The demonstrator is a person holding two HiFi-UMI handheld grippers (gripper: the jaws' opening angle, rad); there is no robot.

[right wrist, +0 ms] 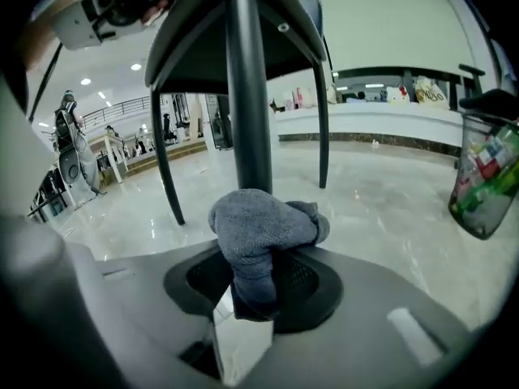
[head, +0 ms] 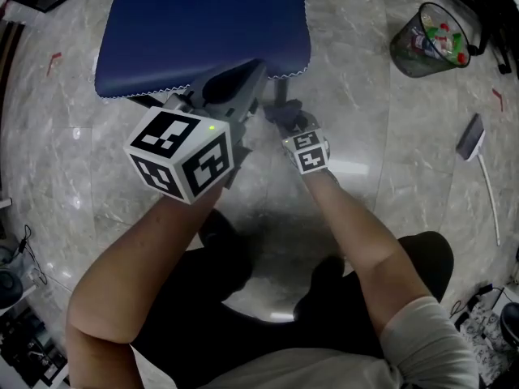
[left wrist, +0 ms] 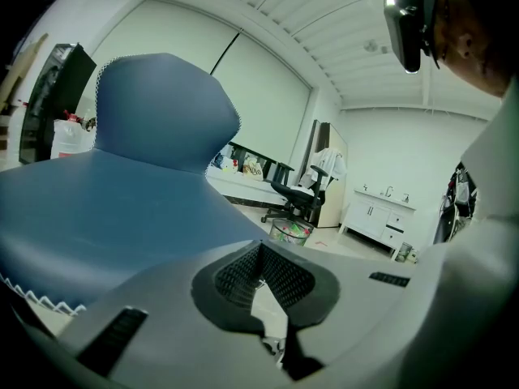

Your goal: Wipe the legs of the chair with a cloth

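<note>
While the right hand-held gripper (right wrist: 258, 292) is clamping a bunched grey cloth (right wrist: 263, 229) between its jaws, the wad is bulging out past the jaw tips, low under the chair. It is sitting right in front of the dark chair leg (right wrist: 247, 96); whether the two are touching cannot be told. The left hand-held gripper (head: 253, 73) is hovering at the front edge of the blue seat (head: 203, 23), its jaws drawn together on nothing.
</note>
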